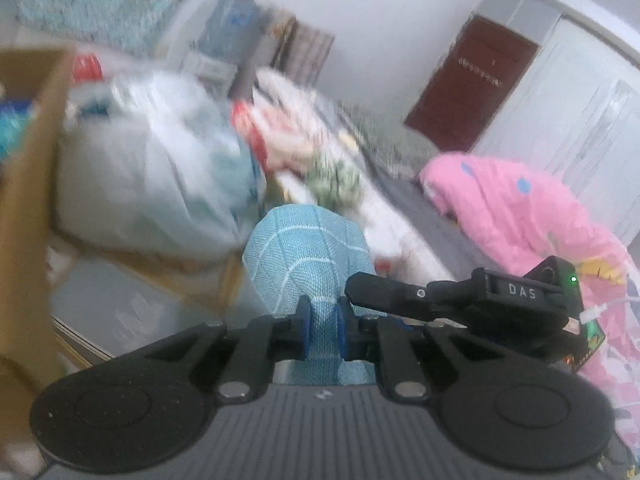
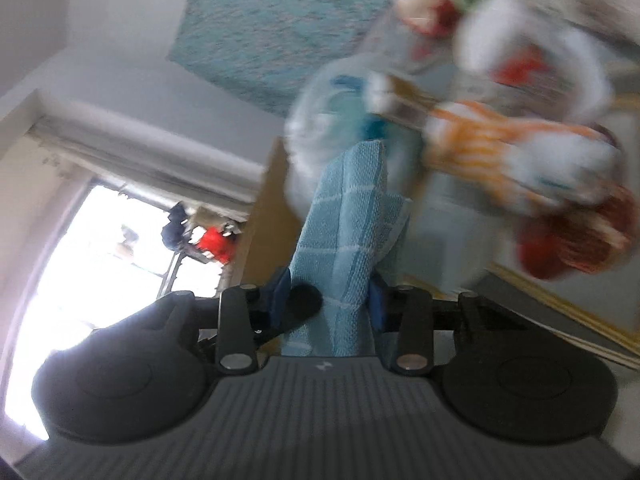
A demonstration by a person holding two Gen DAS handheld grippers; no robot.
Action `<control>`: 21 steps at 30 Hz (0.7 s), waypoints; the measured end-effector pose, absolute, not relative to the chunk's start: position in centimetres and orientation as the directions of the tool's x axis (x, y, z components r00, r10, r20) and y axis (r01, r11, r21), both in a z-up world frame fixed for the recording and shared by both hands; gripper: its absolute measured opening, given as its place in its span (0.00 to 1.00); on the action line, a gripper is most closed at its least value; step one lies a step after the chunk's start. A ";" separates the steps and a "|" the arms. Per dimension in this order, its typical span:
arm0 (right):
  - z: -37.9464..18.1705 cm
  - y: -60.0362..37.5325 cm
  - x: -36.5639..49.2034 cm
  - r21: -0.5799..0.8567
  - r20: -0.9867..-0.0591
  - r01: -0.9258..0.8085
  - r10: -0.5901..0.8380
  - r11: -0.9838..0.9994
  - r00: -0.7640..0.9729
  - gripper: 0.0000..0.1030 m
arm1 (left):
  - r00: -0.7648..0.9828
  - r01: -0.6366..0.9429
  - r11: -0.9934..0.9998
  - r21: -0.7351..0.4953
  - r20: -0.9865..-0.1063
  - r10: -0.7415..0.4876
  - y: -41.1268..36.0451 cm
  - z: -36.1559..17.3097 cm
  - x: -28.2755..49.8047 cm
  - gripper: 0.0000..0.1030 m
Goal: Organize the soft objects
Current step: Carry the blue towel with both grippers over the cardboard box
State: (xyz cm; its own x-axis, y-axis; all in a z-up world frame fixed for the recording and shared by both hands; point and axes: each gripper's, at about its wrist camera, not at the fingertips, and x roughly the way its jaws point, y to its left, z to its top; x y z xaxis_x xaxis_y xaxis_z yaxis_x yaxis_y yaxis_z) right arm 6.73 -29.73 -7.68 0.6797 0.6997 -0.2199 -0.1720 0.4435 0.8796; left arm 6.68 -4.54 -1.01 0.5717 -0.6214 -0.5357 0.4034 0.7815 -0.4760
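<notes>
A light blue checked towel [image 1: 308, 256] bulges up in front of my left gripper [image 1: 323, 330], whose blue pads pinch a narrow fold of it. In the right wrist view the same towel [image 2: 344, 216] rises as a folded strip between the pads of my right gripper [image 2: 330, 300]. The cloth fills the gap there and both pads touch it. A black rounded part sits beside the cloth at the left pad. From the left wrist view, the right gripper's black housing [image 1: 500, 300] reaches in from the right to the towel.
A cardboard box [image 1: 28, 200] stands at the left, with a big pale plastic bag [image 1: 152, 168] beside it. A pink quilt [image 1: 520, 208] lies on the right. Blurred plush toys [image 2: 500, 152] are piled behind the towel. A dark red door [image 1: 472, 84] and a bright window [image 2: 100, 248] show.
</notes>
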 end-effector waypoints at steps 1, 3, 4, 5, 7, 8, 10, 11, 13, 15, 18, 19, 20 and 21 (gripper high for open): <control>-6.8 -29.0 7.3 0.874 -0.207 -0.204 0.716 0.442 0.667 0.37 | 0.589 0.395 0.787 -0.475 -0.527 -0.613 -3.8 -0.1 6.5 0.13; -5.1 -27.4 8.7 0.862 -0.183 -0.262 0.749 0.433 0.637 0.37 | 0.624 0.376 0.802 -0.464 -0.513 -0.589 -2.0 1.7 6.2 0.13; -4.3 -26.4 9.7 0.860 -0.168 -0.289 0.769 0.421 0.617 0.37 | 0.640 0.367 0.810 -0.458 -0.508 -0.577 -1.3 2.5 6.3 0.13; -3.5 -25.4 10.9 0.859 -0.156 -0.313 0.789 0.406 0.594 0.37 | 0.660 0.354 0.821 -0.448 -0.502 -0.559 -0.3 3.4 6.4 0.13; -1.9 -23.4 12.9 0.852 -0.143 -0.351 0.816 0.390 0.560 0.37 | 0.692 0.332 0.839 -0.431 -0.494 -0.527 1.6 5.0 6.8 0.13; -1.2 -22.3 14.0 0.846 -0.141 -0.368 0.827 0.386 0.545 0.38 | 0.706 0.317 0.850 -0.422 -0.493 -0.508 2.5 5.8 7.1 0.13; 0.4 -20.1 16.4 0.832 -0.140 -0.400 0.844 0.384 0.518 0.38 | 0.736 0.286 0.872 -0.397 -0.492 -0.465 4.2 7.2 8.1 0.13; 1.2 -18.9 17.7 0.823 -0.142 -0.419 0.854 0.383 0.501 0.39 | 0.746 0.272 0.880 -0.390 -0.491 -0.449 4.9 7.7 8.5 0.13; 2.5 -17.0 20.1 0.809 -0.152 -0.439 0.860 0.391 0.486 0.39 | 0.767 0.240 0.892 -0.383 -0.488 -0.416 6.6 8.5 9.9 0.13; 3.3 -15.0 22.8 0.798 -0.175 -0.448 0.867 0.402 0.467 0.39 | 0.774 0.194 0.897 -0.397 -0.499 -0.389 8.4 8.8 11.7 0.13; 3.5 -12.3 26.4 0.783 -0.230 -0.439 0.861 0.440 0.453 0.39 | 0.770 0.137 0.898 -0.418 -0.526 -0.363 11.1 8.2 14.2 0.13; 3.4 -11.3 27.5 0.773 -0.257 -0.433 0.853 0.463 0.454 0.39 | 0.762 0.115 0.894 -0.433 -0.539 -0.359 11.8 7.6 15.0 0.13; 3.2 -10.6 28.4 0.763 -0.284 -0.429 0.846 0.485 0.452 0.39 | 0.750 0.098 0.892 -0.441 -0.557 -0.357 12.5 7.0 15.9 0.13; 3.0 -9.6 29.3 0.746 -0.316 -0.426 0.834 0.513 0.452 0.40 | 0.739 0.073 0.890 -0.450 -0.575 -0.351 13.2 6.2 16.8 0.13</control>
State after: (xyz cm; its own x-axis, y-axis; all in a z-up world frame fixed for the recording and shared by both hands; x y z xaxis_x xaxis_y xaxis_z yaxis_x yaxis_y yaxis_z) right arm 29.29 -9.57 2.97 0.4517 0.8343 -0.3160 -0.4256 0.5129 0.7455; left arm 16.81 13.20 6.20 0.7387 -0.3514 -0.5752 0.0727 0.8899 -0.4503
